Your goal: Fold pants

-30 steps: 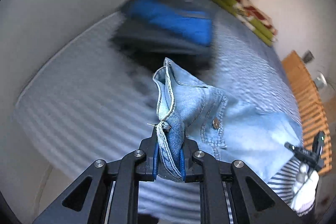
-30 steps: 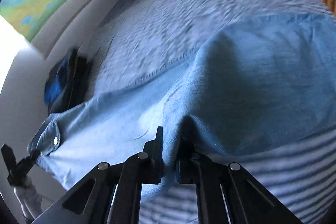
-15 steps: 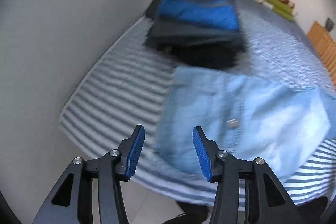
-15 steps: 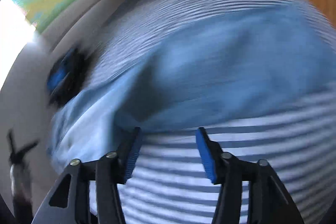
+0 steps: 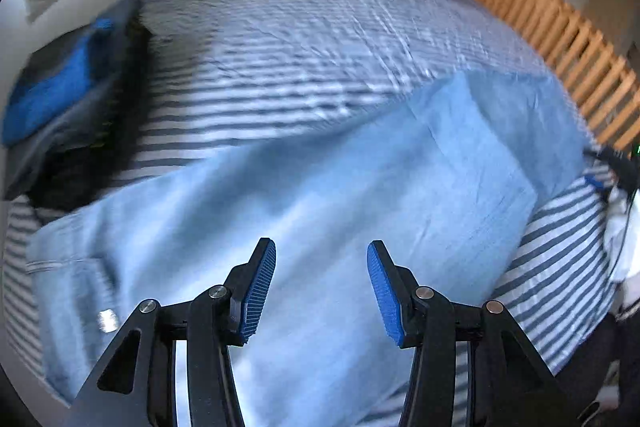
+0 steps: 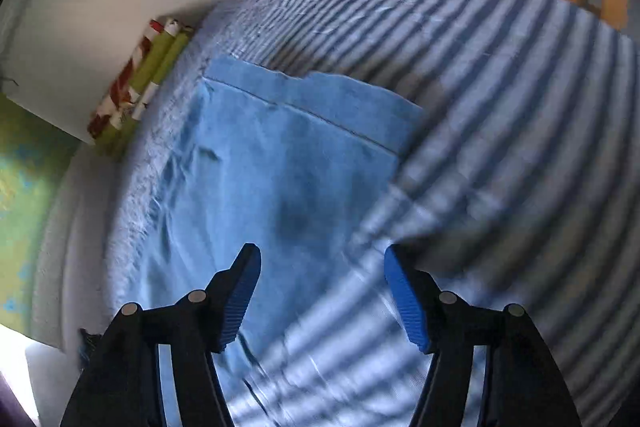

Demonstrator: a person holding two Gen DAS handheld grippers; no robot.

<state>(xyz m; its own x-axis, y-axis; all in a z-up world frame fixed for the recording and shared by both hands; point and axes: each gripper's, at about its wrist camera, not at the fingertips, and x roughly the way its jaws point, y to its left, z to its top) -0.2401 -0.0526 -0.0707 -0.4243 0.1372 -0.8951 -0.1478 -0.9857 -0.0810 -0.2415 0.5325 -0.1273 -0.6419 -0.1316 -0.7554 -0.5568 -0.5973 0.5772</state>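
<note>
Pants flat on striped bed, long axis left-right w/ waist left; left tongs apart, right tongs opening, both empty.

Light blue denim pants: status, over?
Left gripper open, empty. Right gripper opening, empty. Light blue denim pants flat on striped bed cover. Dark folded clothes stack beside, not blocking.

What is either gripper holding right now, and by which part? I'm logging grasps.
Nothing. The left gripper is open above the jeans; the right gripper is opening, nothing between its pads.
</note>
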